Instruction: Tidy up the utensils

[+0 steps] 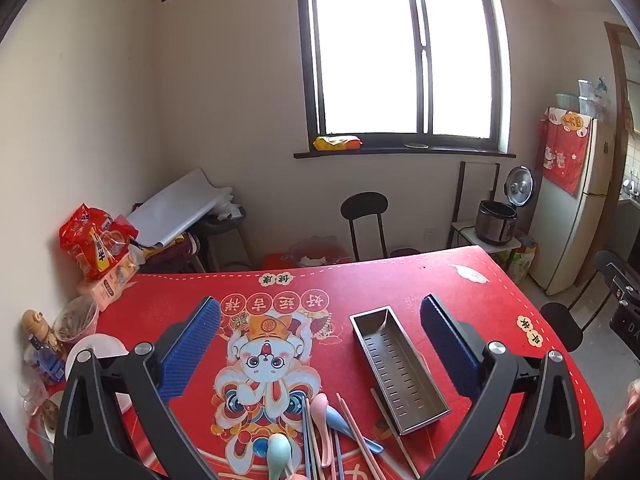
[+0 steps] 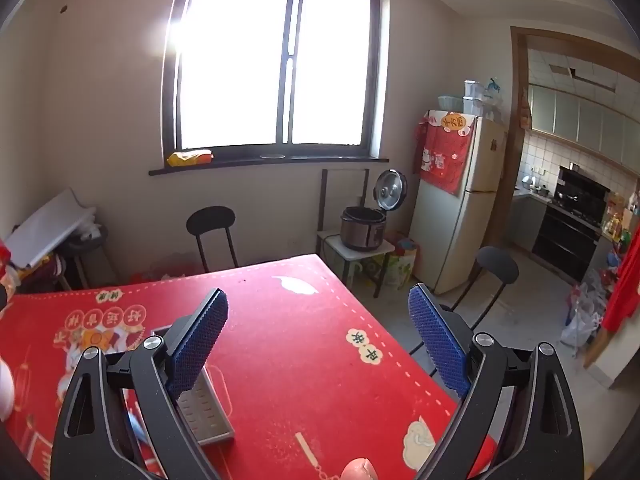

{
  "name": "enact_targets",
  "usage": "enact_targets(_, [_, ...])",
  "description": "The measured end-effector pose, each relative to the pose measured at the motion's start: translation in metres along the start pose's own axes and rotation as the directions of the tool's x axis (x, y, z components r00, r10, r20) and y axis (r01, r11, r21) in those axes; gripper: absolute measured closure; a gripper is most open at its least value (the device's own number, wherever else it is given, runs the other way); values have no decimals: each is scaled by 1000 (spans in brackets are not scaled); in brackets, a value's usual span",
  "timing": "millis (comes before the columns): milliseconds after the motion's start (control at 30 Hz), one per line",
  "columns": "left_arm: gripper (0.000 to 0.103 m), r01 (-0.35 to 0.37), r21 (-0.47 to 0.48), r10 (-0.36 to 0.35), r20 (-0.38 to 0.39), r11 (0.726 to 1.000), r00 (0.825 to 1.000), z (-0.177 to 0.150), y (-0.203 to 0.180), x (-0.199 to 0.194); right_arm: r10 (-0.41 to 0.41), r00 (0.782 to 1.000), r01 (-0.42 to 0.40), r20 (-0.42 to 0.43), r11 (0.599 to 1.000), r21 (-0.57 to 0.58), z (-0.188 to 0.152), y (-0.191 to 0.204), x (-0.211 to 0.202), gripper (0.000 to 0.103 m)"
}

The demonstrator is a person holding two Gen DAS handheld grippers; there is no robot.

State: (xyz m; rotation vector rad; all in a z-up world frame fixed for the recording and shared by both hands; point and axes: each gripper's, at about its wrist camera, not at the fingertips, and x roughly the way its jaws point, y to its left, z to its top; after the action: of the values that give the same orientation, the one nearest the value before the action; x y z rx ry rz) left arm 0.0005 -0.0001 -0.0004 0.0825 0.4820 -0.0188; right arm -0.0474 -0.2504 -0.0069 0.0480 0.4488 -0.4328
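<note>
Red cloth point(image 1: 400, 280) with a printed cartoon figure and Chinese characters covers the table, which stands in a room with beige walls. Behind the table is a large dark-framed window point(image 1: 400, 52), very bright, and a yellow packet point(image 1: 337, 143) lies on its sill. A black stool point(image 1: 364, 204) stands at the far edge of the table. To the right are an open rice cooker point(image 1: 496, 222) on a small stand and a pale fridge point(image 2: 456, 200) with a red cloth hanging on it; a doorway beyond shows a kitchen.

On the cloth lies a metal utensil tray point(image 1: 400, 368) with slots in its floor, empty. Just beside its near left side rests a loose heap of utensils point(image 1: 324, 436): pastel spoons and chopsticks, crossing each other.

The left gripper point(image 1: 320, 344) hangs over the cloth with its jaws wide apart, holding nothing. The right gripper point(image 2: 320, 340) is also spread wide and empty, above the right part of the table.
</note>
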Motion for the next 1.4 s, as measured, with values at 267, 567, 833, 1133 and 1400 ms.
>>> enact_targets(267, [5, -2, -2, 2, 1, 1000, 1000, 0, -1, 0, 2, 1000, -2, -4, 1000, -2, -1, 5, 4, 14])
enact_targets(567, [5, -1, -10, 1, -1, 1000, 1000, -2, 2, 0, 1, 1000, -1, -11, 1000, -3, 0, 9, 7, 14])
enact_targets(833, [5, 2, -11, -2, -3, 1000, 1000, -4, 2, 1, 2, 1000, -2, -24, 1000, 0, -1, 8, 11, 14])
enact_targets(1133, [5, 4, -7, -4, -11, 1000, 1000, -5, 1, 6, 7, 999, -7, -43, 1000, 0, -1, 11, 17, 14])
enact_targets(1400, [5, 2, -6, -2, -13, 1000, 1000, -6, 0, 8, 8, 999, -8, -51, 1000, 1, 0, 10, 19, 14])
